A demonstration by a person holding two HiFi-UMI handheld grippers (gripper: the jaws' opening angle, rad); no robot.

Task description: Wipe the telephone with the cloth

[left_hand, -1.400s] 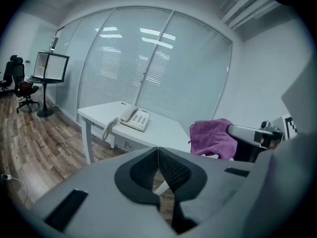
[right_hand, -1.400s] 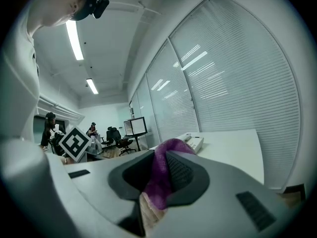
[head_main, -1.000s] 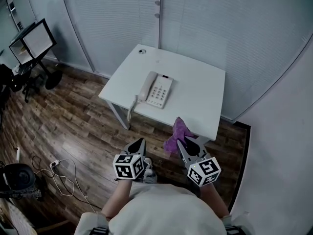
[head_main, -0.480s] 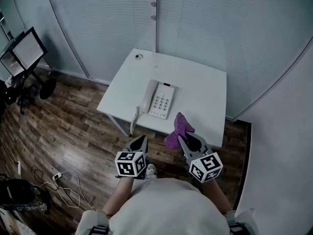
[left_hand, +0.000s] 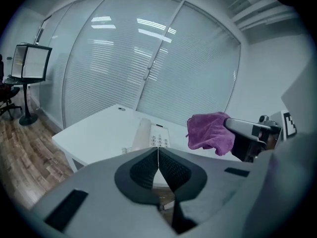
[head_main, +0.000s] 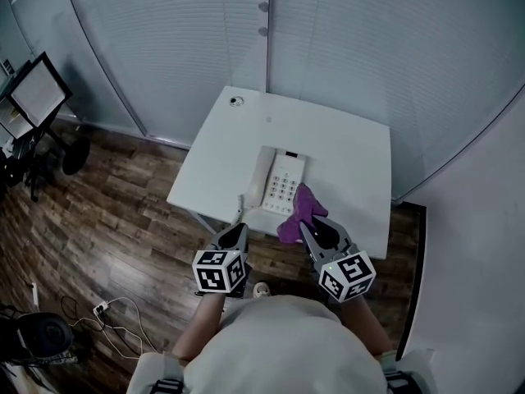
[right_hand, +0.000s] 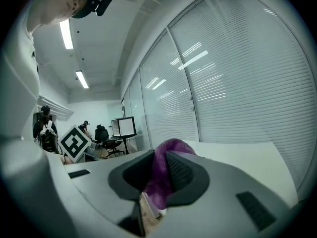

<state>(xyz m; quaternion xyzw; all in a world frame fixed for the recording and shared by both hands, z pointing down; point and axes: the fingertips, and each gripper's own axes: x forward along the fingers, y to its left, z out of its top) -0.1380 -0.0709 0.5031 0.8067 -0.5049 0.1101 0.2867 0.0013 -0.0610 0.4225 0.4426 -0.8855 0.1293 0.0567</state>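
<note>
Between right tool (right_hand: 157, 158) pads, purple cloth (right_hand: 176, 145)

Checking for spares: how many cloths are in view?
1. The purple cloth is clamped in the right gripper, in the air above the table's near edge, close to the telephone. Another could lie hidden under the table.

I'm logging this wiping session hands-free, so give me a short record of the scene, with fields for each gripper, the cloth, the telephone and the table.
left gripper: shut, nothing between its jaws
right gripper: shut on the purple cloth
purple cloth: hangs from the right gripper, apparently clear of the telephone
telephone: white, on the table, handset on its cradle
table: white, telephone near its front edge
wiping: not yet begun
</note>
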